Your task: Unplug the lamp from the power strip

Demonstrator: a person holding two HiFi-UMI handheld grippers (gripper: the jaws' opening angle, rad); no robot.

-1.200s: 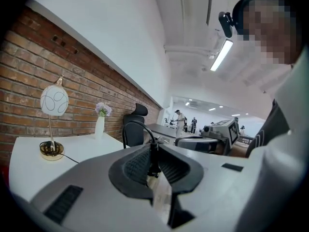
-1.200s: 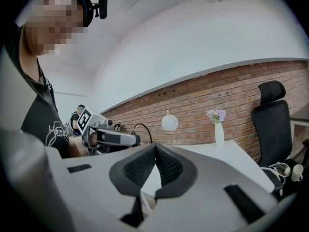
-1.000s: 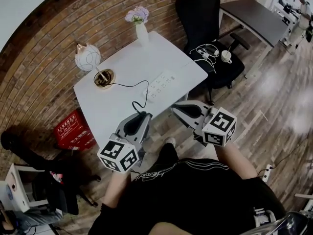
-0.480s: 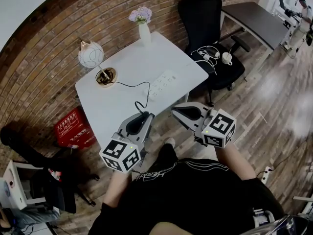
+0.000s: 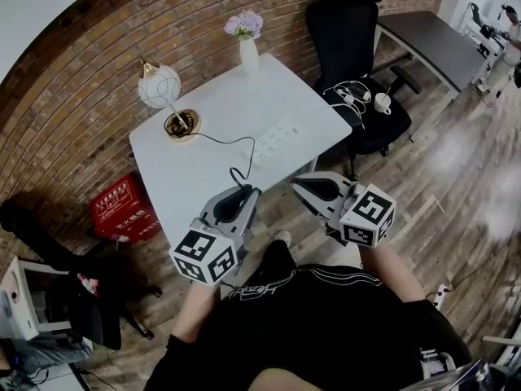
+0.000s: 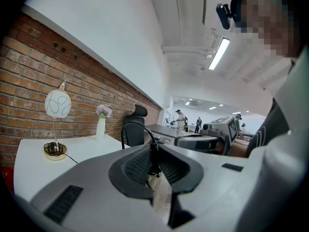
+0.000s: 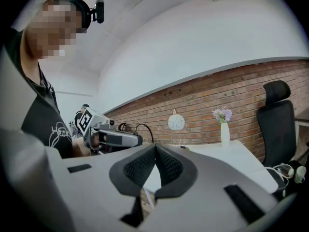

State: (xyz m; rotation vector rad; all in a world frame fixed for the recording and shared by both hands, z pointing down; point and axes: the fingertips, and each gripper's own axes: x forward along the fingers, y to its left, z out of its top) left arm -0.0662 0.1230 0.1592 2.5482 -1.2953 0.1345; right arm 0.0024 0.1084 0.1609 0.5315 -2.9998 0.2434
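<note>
White table (image 5: pixel 203 177) stands against a brick wall (image 5: pixel 89 63), on wood plank floor (image 5: pixel 456 177). Clock bearings are taken from the table's middle in the head view.

10 o'clock: lamp (image 5: pixel 160 88), white globe on a thin stem with a brass base, upright near the wall-side corner. It also shows in the left gripper view (image 6: pixel 58 104).
12 o'clock: white vase (image 5: pixel 248 53) with pale purple flowers, at the far edge.
3–4 o'clock: power strip (image 5: pixel 273 139), white, lying flat near the right-hand edge.
2 o'clock, off the table: black office chair (image 5: pixel 350 27) with white cables and a cup (image 5: pixel 380 100) on its seat. A dark desk (image 5: pixel 431 31) stands beyond it.
8 o'clock, on the floor: red crate (image 5: pixel 122 210).

The black cord (image 5: pixel 218 139) runs from the lamp base across the tabletop, loops near the 6 o'clock edge, and ends in the left gripper (image 5: pixel 244 192). That end is apart from the power strip.

Left gripper – jaws drawn in narrow and pinching the cord's end (image 6: pixel 154 158), which arcs up out of the pads. It is held at the table's near edge.

Right gripper (image 5: pixel 298 182) – pad tips pressed together in its own view (image 7: pixel 155 149), nothing between them. It sits at 5 o'clock, just off the table corner.
</note>
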